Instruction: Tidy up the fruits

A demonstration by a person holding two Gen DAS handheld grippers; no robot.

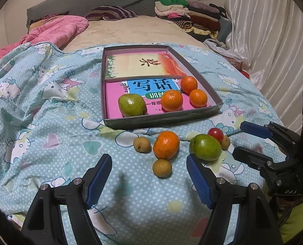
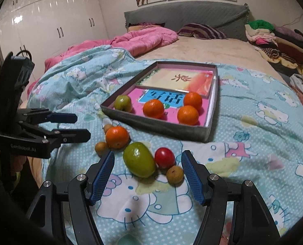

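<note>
A grey box [image 1: 163, 120] lay on the blue quilt [image 1: 49, 122], holding two books. On the near, pink book [image 1: 114, 96] sat a green fruit [image 1: 132, 104] at the left and three oranges [image 1: 172, 100] to its right.

On the quilt just near the box lay the loose fruit: an orange [image 1: 166, 145] with one small brown fruit [image 1: 142, 144] to its left and another [image 1: 162, 167] just near it, touching or almost so. To the right lay a second green fruit [image 1: 205, 147], with a red fruit [image 1: 215, 134] and a third brown fruit [image 1: 225, 142] just behind it.

The left gripper [image 1: 149, 177] was released, its jaws wide apart and holding nothing, hovering near the loose orange. The right gripper [image 2: 148, 174] was also released and holding nothing; in its own view the green fruit [image 2: 139, 159], red fruit [image 2: 164, 157] and a brown fruit [image 2: 174, 174] lay between its spread blue pads [image 2: 102, 178], untouched as far as could be seen.
</note>
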